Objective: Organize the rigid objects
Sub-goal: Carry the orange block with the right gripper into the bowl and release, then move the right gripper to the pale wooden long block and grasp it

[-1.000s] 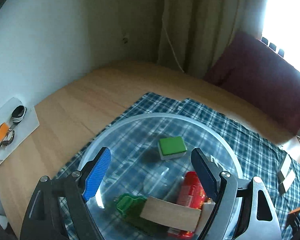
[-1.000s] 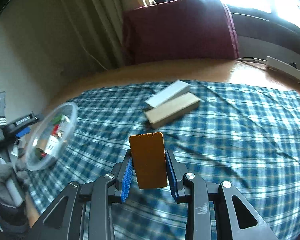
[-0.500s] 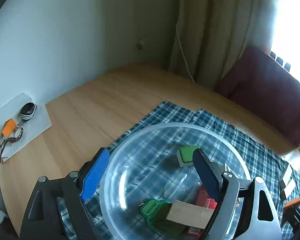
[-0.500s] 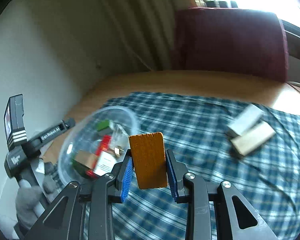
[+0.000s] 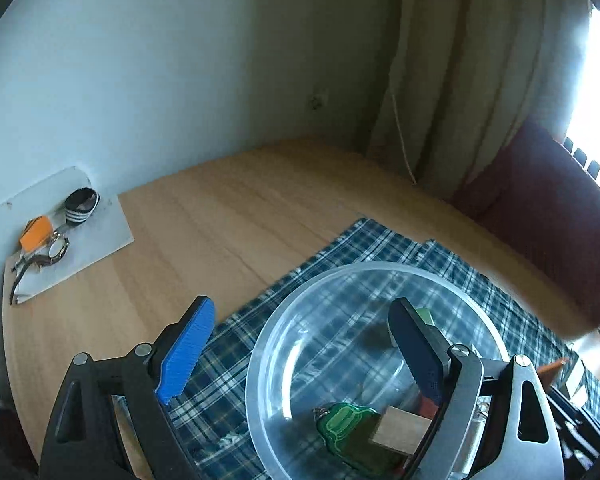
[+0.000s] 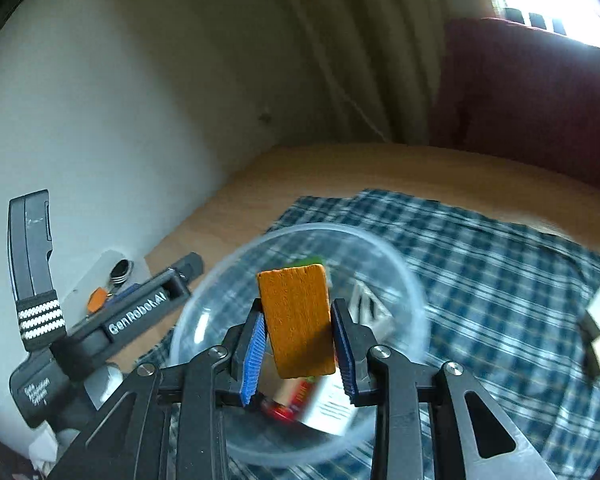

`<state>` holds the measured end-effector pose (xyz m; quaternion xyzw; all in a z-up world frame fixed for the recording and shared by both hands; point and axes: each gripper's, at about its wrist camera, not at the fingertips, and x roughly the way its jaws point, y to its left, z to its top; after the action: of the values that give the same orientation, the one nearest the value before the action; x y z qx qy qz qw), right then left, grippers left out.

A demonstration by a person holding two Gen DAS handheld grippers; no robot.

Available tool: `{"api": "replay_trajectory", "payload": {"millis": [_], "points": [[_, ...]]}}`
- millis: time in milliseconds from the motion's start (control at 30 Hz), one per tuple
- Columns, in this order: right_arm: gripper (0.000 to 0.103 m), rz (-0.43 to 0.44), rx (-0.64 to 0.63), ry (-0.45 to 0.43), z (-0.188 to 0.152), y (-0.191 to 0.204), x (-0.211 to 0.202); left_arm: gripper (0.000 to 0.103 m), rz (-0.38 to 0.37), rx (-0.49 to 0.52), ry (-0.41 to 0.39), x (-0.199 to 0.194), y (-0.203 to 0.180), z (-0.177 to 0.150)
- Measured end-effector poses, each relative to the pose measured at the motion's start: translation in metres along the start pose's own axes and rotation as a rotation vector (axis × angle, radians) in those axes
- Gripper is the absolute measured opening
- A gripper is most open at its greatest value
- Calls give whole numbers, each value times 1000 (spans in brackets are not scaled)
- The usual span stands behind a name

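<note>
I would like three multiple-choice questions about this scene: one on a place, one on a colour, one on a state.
1. Where does the clear plastic bowl stand?
A. on the blue checked cloth
B. on bare wood
C. on a chair

2. What colour is the wooden block in the right gripper?
A. green
B. orange
C. white

3. How is the left gripper?
A. shut on a key
B. shut on the bowl
C. open

Key: 1 A, checks show under and through the bowl. 2 B, the orange face stands between the fingers. 3 C, the fingers are wide apart, holding nothing.
</note>
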<state>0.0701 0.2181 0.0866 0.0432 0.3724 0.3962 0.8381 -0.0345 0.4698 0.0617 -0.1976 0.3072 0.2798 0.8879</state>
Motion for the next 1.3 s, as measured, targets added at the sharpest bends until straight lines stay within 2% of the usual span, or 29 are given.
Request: {"api": "replay_trajectory", "payload": {"millis": [67,333,633,767,933,1133,1300], "points": [[56,13,7,-7,1,3,4,89,-2,-4,3,1,1,0],[57,-25,22,2,-7,-10,7,89,-19,12,23,3,-3,-2],[57,-69,60,-7,-23,-36,-10,89,-18,44,39,7,-11,-6],[63,-111,61,-7,-32,-47,-22,89,-27,74,43,7,-18,-9],[67,-182,83,-8,-43,-76,-38,89,-64,126,48,6,-30,-13],[68,-256,134,-15,-48,-113,-65,91,-78,166,54,6,-39,-17],[72,-294,170,-29,-52,-137,-85,91,-81,194,59,6,-49,-22]]}}
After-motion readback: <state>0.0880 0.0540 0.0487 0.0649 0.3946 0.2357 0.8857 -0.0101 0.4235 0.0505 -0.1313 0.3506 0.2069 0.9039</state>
